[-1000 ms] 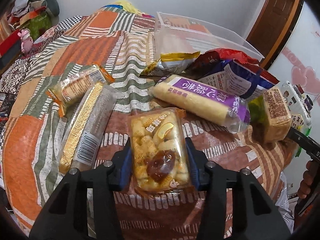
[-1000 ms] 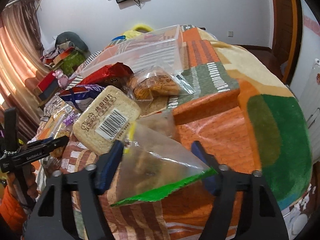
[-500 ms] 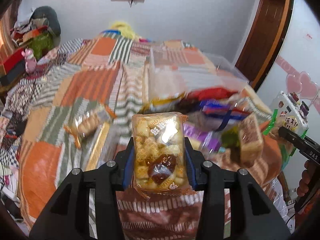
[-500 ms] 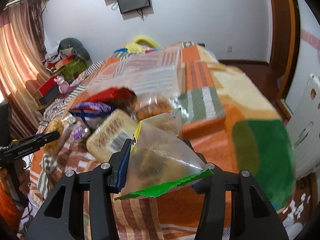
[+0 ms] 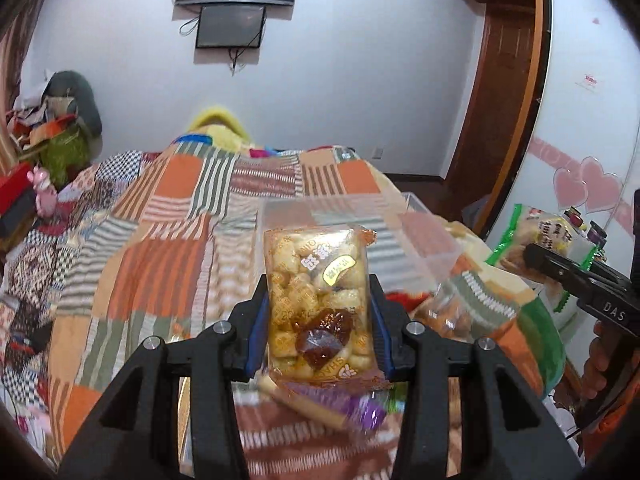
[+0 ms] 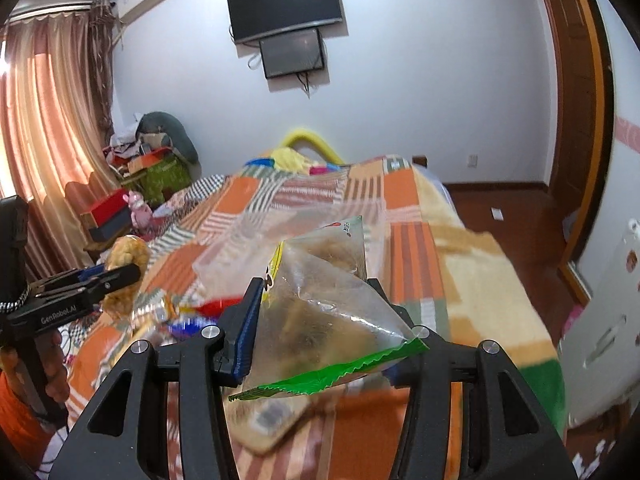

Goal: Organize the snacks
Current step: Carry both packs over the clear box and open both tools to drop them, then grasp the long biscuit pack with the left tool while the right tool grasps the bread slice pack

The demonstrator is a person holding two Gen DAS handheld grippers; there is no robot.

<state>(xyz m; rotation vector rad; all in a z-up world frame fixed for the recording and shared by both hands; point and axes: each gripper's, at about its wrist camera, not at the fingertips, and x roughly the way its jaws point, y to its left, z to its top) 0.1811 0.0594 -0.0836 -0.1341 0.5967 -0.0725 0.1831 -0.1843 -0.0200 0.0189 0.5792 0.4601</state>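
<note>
My left gripper [image 5: 318, 328] is shut on a clear orange-edged pack of puffed snacks with a dark date [image 5: 318, 300], held up above the bed. My right gripper [image 6: 320, 328] is shut on a clear bag with a green edge [image 6: 320, 320], also lifted. Each gripper shows in the other view: the right gripper with its bag [image 5: 544, 236] at the far right of the left wrist view, the left gripper with its pack [image 6: 124, 264] at the left of the right wrist view. The clear plastic bin [image 5: 404, 220] stands on the bed just beyond both snacks.
Other snack packs lie below on the patchwork blanket [image 5: 168, 240]: a purple-labelled roll [image 5: 320, 408], a red bag [image 6: 216, 306] and a bread pack [image 6: 272, 420]. Clutter [image 6: 152, 168] is piled at the far left by the curtain. The bed edge drops to the floor [image 6: 500, 208] on the right.
Both grippers have closed on their snacks and lifted them off the bed; the views now tilt up toward the wall and the bin.
</note>
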